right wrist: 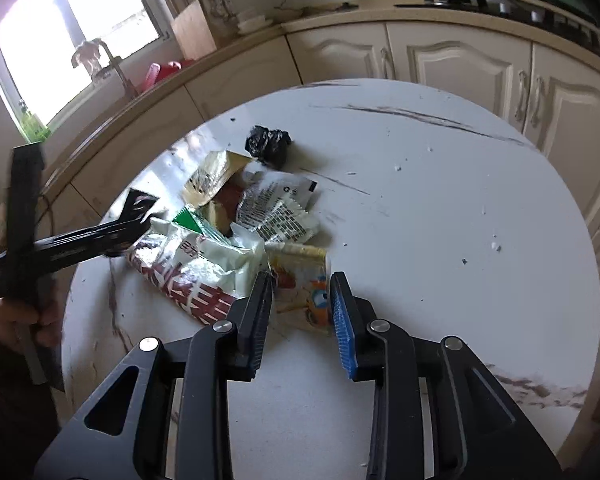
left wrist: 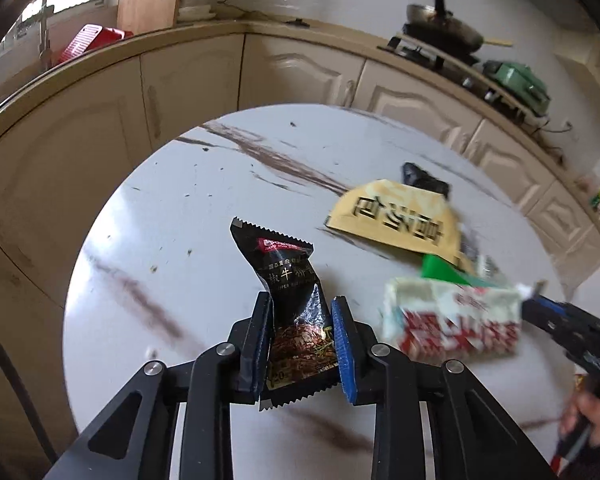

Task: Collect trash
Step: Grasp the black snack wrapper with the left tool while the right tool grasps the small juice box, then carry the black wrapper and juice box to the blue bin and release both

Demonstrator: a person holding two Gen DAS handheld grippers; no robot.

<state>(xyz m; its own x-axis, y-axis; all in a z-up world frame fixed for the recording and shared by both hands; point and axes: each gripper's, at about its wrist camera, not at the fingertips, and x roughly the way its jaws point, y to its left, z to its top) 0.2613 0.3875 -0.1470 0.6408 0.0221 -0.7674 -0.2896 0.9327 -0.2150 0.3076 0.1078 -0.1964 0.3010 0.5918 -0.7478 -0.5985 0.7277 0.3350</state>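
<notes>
My left gripper point(left wrist: 302, 312) is shut on a black snack wrapper point(left wrist: 290, 292) and holds it above the round white table point(left wrist: 172, 216). In the right wrist view the left gripper point(right wrist: 136, 216) and that wrapper point(right wrist: 140, 202) appear at the left. A heap of trash lies on the table: a red-and-white wrapper point(right wrist: 188, 276), a yellow packet point(right wrist: 212, 176), a white printed wrapper point(right wrist: 280, 208), a cartoon-printed wrapper point(right wrist: 304, 284) and a crumpled black bag point(right wrist: 269, 144). My right gripper point(right wrist: 300, 292) is open and empty, its fingers on either side of the cartoon wrapper, just above it.
Cream kitchen cabinets point(right wrist: 460, 60) curve around the table's far side. A wok point(left wrist: 444, 24) and a green appliance point(left wrist: 516, 80) sit on the counter at right. A cutting board point(left wrist: 150, 0) and a red rack point(left wrist: 88, 40) stand near the window.
</notes>
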